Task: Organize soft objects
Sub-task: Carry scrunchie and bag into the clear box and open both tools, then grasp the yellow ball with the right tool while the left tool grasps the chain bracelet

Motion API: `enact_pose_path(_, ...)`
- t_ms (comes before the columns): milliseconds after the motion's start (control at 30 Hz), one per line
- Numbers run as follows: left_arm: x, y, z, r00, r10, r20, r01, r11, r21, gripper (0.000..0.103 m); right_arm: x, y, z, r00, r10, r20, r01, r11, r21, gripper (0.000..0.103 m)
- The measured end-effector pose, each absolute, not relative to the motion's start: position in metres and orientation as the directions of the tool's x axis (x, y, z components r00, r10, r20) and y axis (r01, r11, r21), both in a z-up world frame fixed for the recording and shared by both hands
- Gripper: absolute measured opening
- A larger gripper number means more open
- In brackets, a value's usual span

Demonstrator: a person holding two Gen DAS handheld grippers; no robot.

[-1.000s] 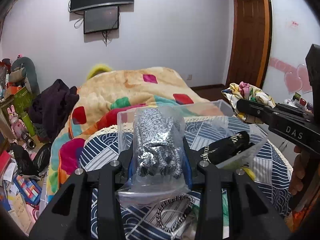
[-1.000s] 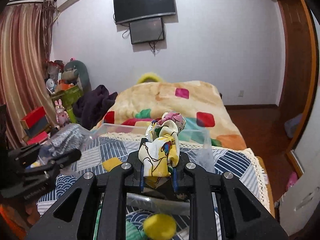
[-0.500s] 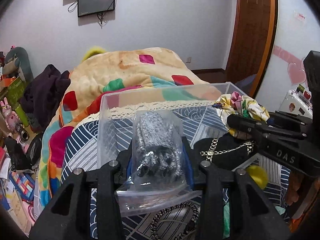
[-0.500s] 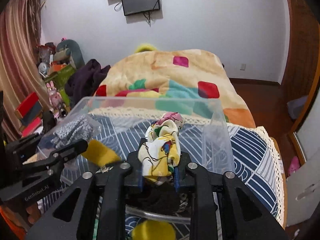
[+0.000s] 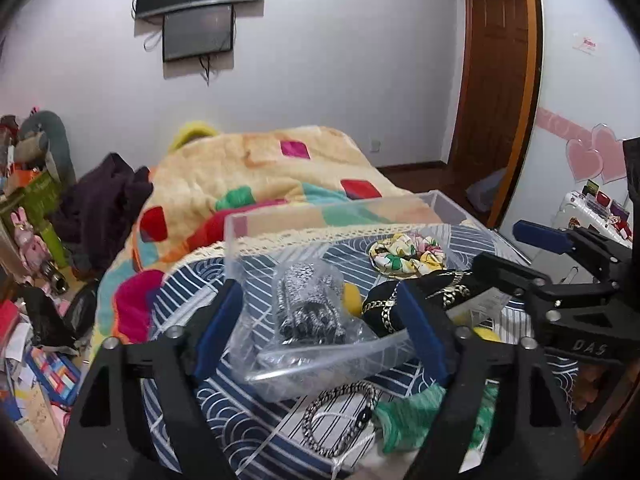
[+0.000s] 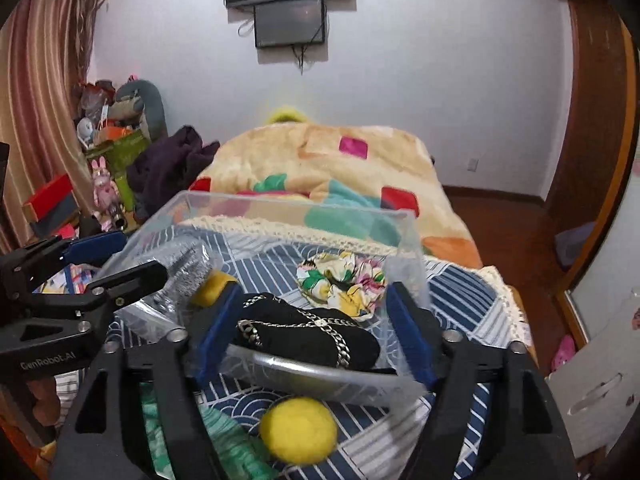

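I see both grippers, left (image 5: 320, 316) and right (image 6: 308, 320), spread wide, holding nothing. In frame centre, 1 clear bin (image 6: 404, 240) holds 4 items: 1 bagged silver cloth (image 5: 310, 308), 1 floral scrunchie (image 6: 340, 280), 1 black chained piece (image 6: 308, 340), 1 yellow pad (image 6: 214, 284). 1 yellow ball (image 6: 298, 430) lies below, outside.

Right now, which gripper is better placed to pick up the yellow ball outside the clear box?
Right. The yellow ball lies just below the open right gripper; the left gripper sits over the bagged silver item.
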State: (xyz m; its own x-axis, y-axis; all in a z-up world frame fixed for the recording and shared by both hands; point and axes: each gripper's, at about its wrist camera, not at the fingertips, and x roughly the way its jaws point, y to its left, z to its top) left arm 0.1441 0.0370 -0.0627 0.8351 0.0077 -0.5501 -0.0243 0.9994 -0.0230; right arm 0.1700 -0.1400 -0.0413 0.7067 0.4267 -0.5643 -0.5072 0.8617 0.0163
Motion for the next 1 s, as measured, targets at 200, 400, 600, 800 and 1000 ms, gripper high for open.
enact_pose_path(200, 0.118, 0.037, -0.064, 0.846, 0.016, -0.533, -0.028, 1.000, -0.014, 0.092, 0.156, -0.153, -0.037, 0.717, 0.449, -0.532, -0.508, 0.860, 0.041, 0.077)
enact_pose_path(400, 0.100, 0.041, -0.086, 0.818, 0.014, -0.575, -0.028, 0.999, -0.017, 0.092, 0.144, -0.161, -0.052, 0.703, 0.448, -0.552, -0.499, 0.864, 0.065, 0.077)
enact_pose_path(600, 0.081, 0.052, -0.113, 0.786, 0.005, -0.619, -0.056, 0.996, -0.064, 0.092, 0.137, -0.167, -0.073, 0.674, 0.437, -0.596, -0.491, 0.868, 0.081, 0.077)
enact_pose_path(800, 0.085, 0.061, -0.137, 0.748, -0.017, -0.664, -0.084, 0.989, -0.120, 0.084, 0.137, -0.166, -0.091, 0.631, 0.452, -0.630, -0.495, 0.861, 0.121, 0.077)
enact_pose_path(1000, 0.098, 0.063, -0.148, 0.725, -0.048, -0.687, -0.084, 0.984, -0.158, 0.074, 0.141, -0.168, -0.104, 0.588, 0.474, -0.655, -0.498, 0.851, 0.168, 0.073)
